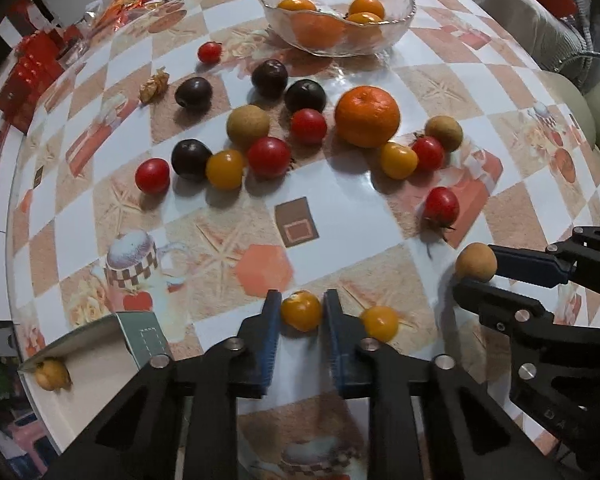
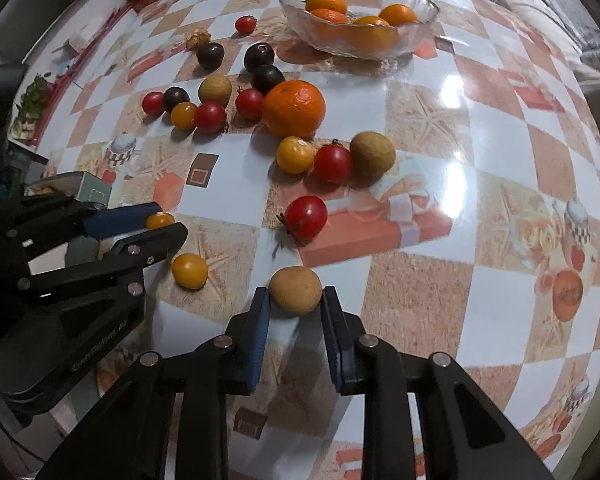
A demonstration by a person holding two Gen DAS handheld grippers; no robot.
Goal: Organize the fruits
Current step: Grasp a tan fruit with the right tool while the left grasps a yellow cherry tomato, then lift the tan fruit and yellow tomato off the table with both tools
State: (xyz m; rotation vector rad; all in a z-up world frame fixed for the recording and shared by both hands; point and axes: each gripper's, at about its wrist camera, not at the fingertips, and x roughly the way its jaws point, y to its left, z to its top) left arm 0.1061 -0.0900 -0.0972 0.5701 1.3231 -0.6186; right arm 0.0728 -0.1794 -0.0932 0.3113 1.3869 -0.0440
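- Fruit sits in both my claws: my left gripper [image 1: 301,311] pinches a small yellow cherry tomato [image 1: 301,310], and my right gripper [image 2: 295,291] pinches a round tan longan [image 2: 295,290], both low over the checked tablecloth [image 2: 480,208].
- Only the left view shows a yellowish fruit [image 1: 51,375] half hidden under a grey card [image 1: 100,332].
- Oranges fill the clear glass bowl [image 1: 400,28] at the far edge, blurred through its wall.

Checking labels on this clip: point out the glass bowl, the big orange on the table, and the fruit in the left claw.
glass bowl [image 1: 408,0], left wrist view, right rim.
big orange [image 1: 367,116], left wrist view, middle of peel.
yellow tomato [image 1: 301,310], left wrist view, centre, between the left claw's pads.
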